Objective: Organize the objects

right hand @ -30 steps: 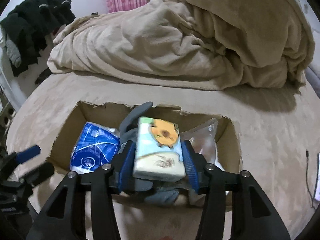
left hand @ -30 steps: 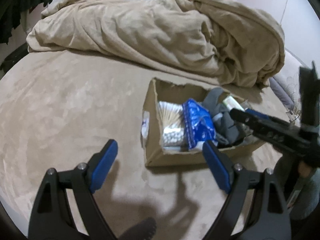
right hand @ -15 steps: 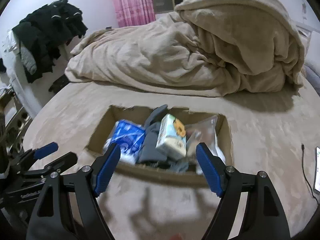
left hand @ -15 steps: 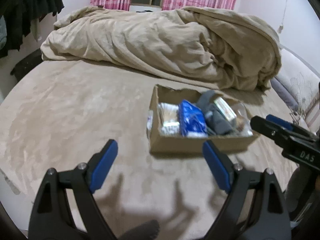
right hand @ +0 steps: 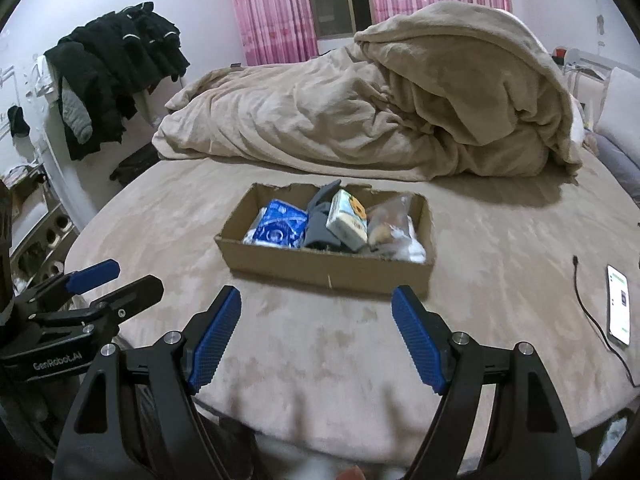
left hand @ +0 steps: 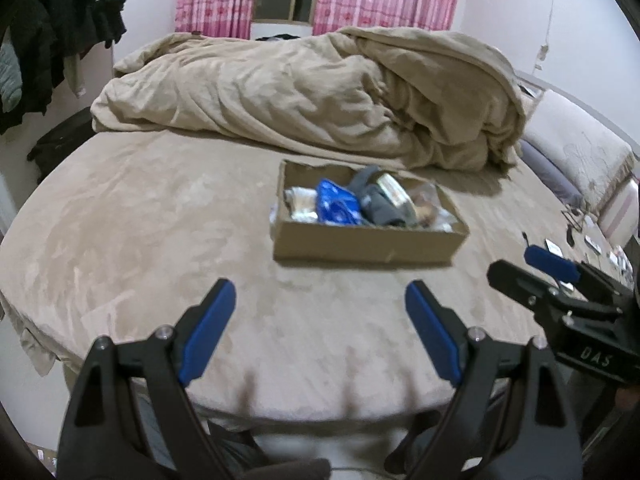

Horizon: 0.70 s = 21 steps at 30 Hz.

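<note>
A shallow cardboard box (left hand: pixel 360 242) (right hand: pixel 320 266) sits on the tan bed. It holds a blue packet (right hand: pixel 278 226), a grey cloth (right hand: pixel 318 224), a tissue pack with a cartoon print (right hand: pixel 348 220), a clear bag (right hand: pixel 386 220) and a white pack (left hand: pixel 302 204). My left gripper (left hand: pixel 320 332) is open and empty, near the bed's front edge. My right gripper (right hand: pixel 316 336) is open and empty, also back from the box. Each gripper shows at the side of the other's view.
A rumpled tan blanket (right hand: pixel 380 108) lies piled behind the box. A phone (right hand: pixel 618 304) with a black cable (right hand: pixel 588 308) lies on the bed at the right. Dark clothes (right hand: pixel 116 68) hang at the left wall. Pillows (left hand: pixel 576 152) are at the far right.
My right gripper opened and let go of the tissue pack, which now rests in the box. Both grippers pulled back from the box toward the bed's front edge.
</note>
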Tool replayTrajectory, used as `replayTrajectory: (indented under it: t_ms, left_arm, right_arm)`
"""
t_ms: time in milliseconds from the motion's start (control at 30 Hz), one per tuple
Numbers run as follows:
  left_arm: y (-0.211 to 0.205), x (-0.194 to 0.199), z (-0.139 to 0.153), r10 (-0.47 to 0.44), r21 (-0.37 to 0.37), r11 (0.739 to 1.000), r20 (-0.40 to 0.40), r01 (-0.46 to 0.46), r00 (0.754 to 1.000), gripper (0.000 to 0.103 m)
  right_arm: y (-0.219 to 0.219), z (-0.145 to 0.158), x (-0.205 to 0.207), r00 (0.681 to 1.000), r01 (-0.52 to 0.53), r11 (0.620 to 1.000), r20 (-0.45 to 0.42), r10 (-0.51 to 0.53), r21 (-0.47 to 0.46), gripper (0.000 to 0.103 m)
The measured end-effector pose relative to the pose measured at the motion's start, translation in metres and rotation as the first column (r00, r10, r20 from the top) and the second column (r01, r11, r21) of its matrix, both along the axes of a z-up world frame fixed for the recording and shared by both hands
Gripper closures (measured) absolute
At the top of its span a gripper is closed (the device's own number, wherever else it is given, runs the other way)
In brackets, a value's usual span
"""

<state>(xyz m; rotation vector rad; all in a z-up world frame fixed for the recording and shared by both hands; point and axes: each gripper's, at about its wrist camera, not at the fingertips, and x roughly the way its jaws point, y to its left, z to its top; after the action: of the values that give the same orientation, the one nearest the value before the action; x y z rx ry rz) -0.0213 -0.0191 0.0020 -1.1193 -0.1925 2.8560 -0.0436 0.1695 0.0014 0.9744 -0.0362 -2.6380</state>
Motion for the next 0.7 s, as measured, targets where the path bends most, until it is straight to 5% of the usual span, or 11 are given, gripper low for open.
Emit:
replayTrajectory:
  t_ms: [700]
  left_arm:
    - [0.013,0.013,-0.004,-0.022,-0.010,1.000,0.006,0.022,1.000,0.015]
  right_arm:
    - [0.023,-0.010,0.016,0.999,0.050,0.999,0.007,-0.050,-0.004,0.022]
